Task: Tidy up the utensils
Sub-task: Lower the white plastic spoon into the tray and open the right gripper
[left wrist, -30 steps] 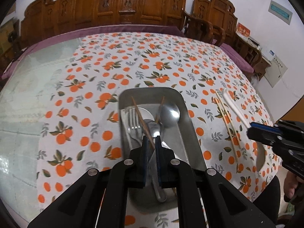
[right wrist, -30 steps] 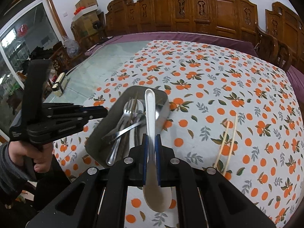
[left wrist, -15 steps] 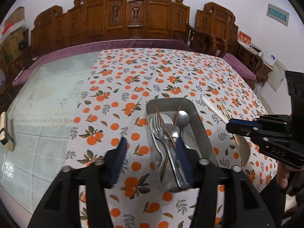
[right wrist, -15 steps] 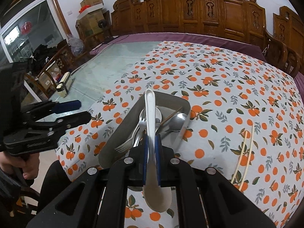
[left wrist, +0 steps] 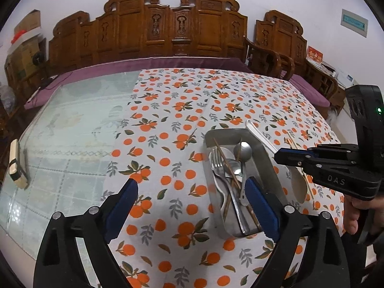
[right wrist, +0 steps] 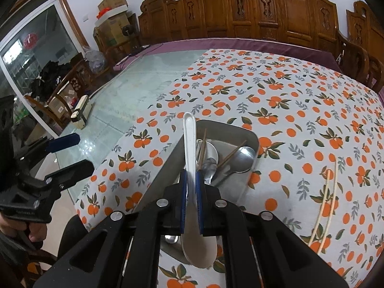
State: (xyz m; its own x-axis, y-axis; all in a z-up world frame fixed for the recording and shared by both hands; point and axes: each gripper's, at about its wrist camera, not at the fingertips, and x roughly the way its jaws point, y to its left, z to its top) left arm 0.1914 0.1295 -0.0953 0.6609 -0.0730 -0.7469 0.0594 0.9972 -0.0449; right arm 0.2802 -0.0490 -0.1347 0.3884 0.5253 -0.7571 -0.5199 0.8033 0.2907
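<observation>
Right wrist, white spoon [right wrist: 190, 158] handle pointing away

"DAS" stands in raised letters on the right gripper [left wrist: 285, 154] body

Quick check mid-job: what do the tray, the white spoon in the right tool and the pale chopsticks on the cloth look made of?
Tray: likely stainless steel, brushed grey with dull reflections. White spoon: plastic or melamine by its matte, opaque, evenly white look; ceramic cannot be ruled out. Pale chopsticks: probably bamboo or light wood, unvarnished tan, thin and straight.
</observation>
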